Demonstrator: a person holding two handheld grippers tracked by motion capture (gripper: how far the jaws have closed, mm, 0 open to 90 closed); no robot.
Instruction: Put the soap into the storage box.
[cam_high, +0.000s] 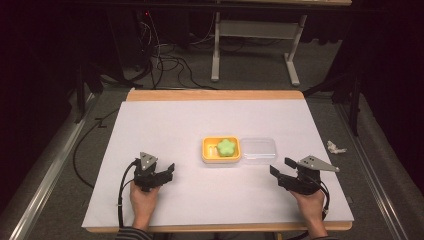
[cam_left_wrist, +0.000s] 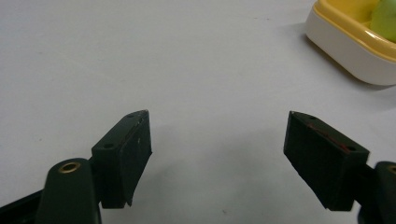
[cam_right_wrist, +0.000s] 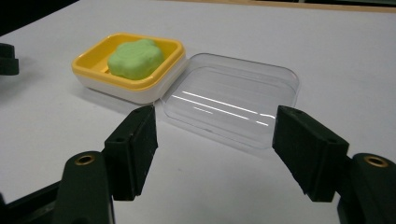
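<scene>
A yellow soap box (cam_high: 206, 150) stands at the middle of the white table, with a green flower-shaped soap (cam_high: 226, 147) lying in it. Its clear lid (cam_high: 258, 150) lies open on the table, touching the box's right side. My left gripper (cam_high: 167, 173) rests to the box's front left, open, with bare table between its jaws (cam_left_wrist: 217, 135). The box corner (cam_left_wrist: 345, 46) sits at the upper right of the left gripper view. My right gripper (cam_high: 281, 167) is just in front of the lid, open and holding nothing (cam_right_wrist: 215, 126). It faces the lid (cam_right_wrist: 233, 100), the box (cam_right_wrist: 121, 86) and the soap (cam_right_wrist: 135, 58).
The white sheet (cam_high: 165, 125) covers a wooden table whose edge (cam_high: 215, 94) shows at the back. A crumpled white scrap (cam_high: 336, 147) lies on the floor to the right. Cables (cam_high: 165, 65) and a white table frame (cam_high: 257, 45) are behind.
</scene>
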